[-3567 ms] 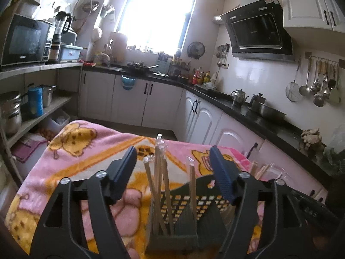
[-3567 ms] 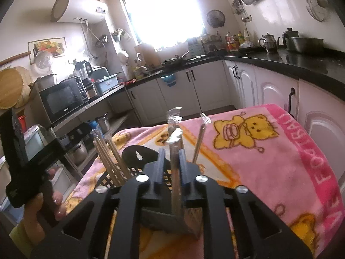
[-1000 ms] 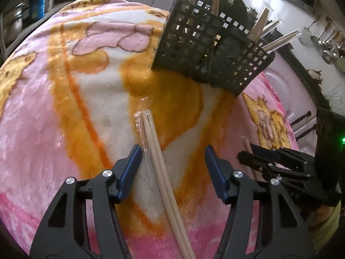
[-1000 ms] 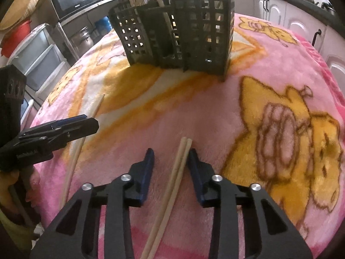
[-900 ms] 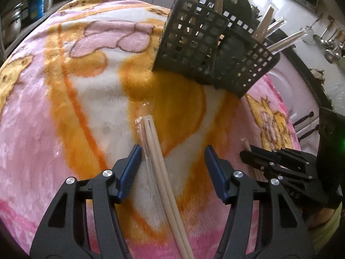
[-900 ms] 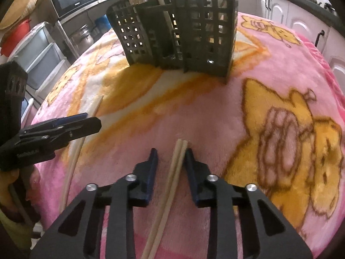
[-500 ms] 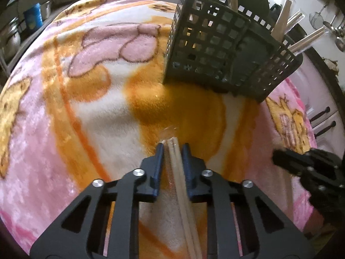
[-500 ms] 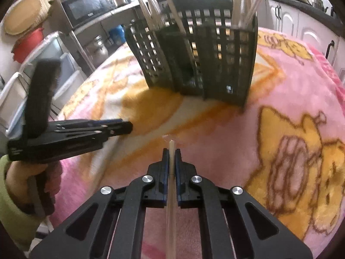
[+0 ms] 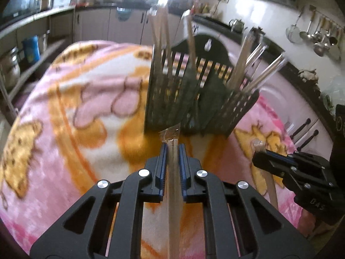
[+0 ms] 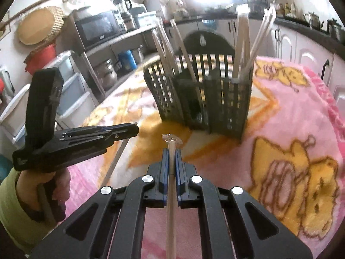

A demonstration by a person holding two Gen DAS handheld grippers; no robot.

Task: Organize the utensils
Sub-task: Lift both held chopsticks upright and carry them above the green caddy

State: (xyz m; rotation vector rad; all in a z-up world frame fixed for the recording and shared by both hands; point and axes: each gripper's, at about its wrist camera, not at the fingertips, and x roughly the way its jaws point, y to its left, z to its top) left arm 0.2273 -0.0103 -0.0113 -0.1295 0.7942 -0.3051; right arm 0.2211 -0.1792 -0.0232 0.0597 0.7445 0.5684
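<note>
1. Left wrist view showed a wrapped pair of chopsticks [image 9: 173, 172] pinched between the blue pads of the left gripper [image 9: 173, 149]; the sticks ran lengthwise down the middle of the claw, their clear wrapper tip poking out just ahead of the fingertips; the claw was closed tight on them.
2. Right wrist view showed a second wrapped pair of chopsticks [image 10: 171, 185] clamped the same way in the right gripper [image 10: 171, 153]; its crumpled plastic end stuck out past the closed pads.
3. Both pairs were held above the pink and orange cartoon blanket [image 9: 64, 116], short of the dark slotted utensil caddy [image 9: 194, 99]; in the right wrist view the caddy [image 10: 204, 99] stood upright on the blanket [image 10: 291, 129] ahead of the claw.
4. Several more wrapped chopsticks [image 9: 160, 43] stood leaning in the caddy's compartments; some rose at its left end, others [image 9: 262, 69] fanned out to the right; the picture was blurred, so their count could not be told.
5. From the right wrist view the left gripper [image 10: 129, 130] appeared at the left, gripped by a hand [image 10: 58, 185] in a green sleeve; from the left wrist view the right gripper [image 9: 258, 156] showed at the right edge.
6. Around the table lay a kitchen; a microwave [image 10: 97, 29] sat on a shelf; ladles [image 9: 319, 36] hung on the wall.
</note>
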